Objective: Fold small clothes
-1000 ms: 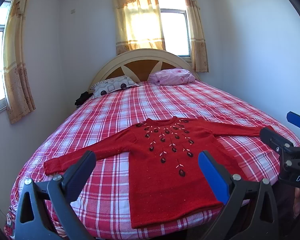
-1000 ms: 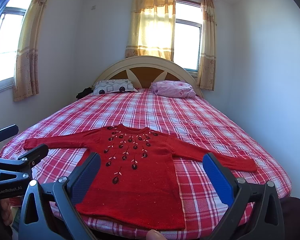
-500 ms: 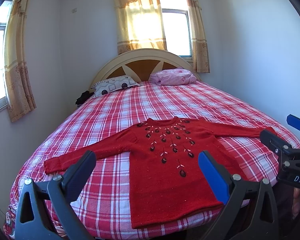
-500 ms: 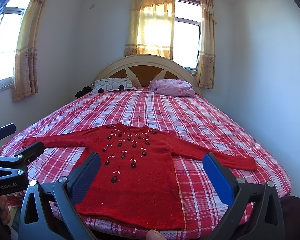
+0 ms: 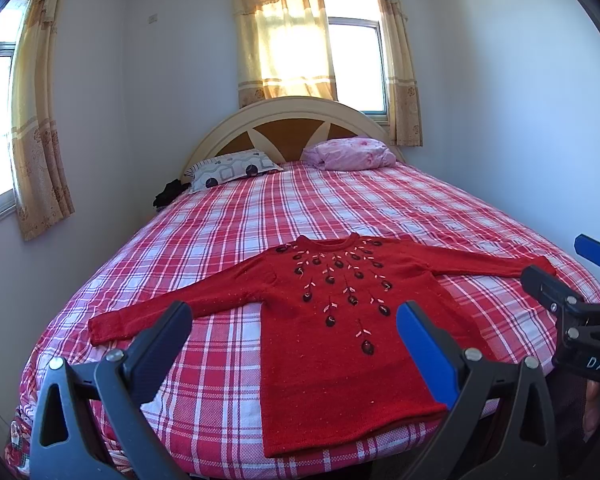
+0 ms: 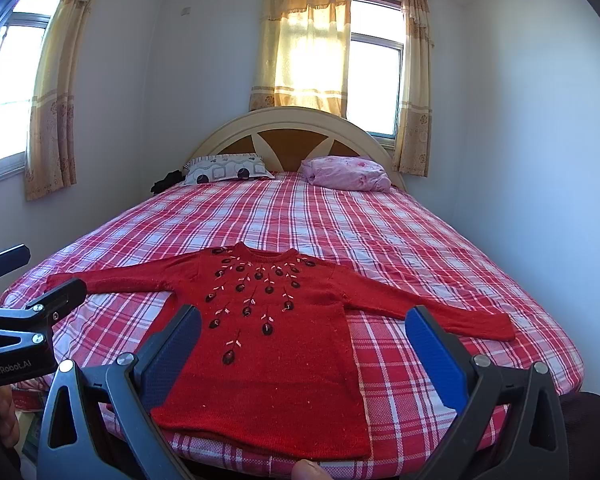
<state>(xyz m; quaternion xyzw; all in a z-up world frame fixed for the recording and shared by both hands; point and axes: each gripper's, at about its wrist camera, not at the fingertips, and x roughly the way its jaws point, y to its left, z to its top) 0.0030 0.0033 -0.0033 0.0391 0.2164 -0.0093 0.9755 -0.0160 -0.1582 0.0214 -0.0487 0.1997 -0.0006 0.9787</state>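
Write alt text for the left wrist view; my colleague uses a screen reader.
A red sweater lies flat, sleeves spread, on a red plaid bed; the open left gripper hovers before it. Two pillows sit by the headboard.

Bright daylight, sharp, strong fisheye warp

Sun glows through the back curtain (image 5: 286,36) and blows out the window (image 6: 374,84); walls bow at edges, dark vignette in corners; bed (image 5: 380,208) evenly lit, soft shadows, no blur.

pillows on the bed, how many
2: a patterned grey-white pillow at the headboard's left, a pink pillow at its right. None seem hidden.
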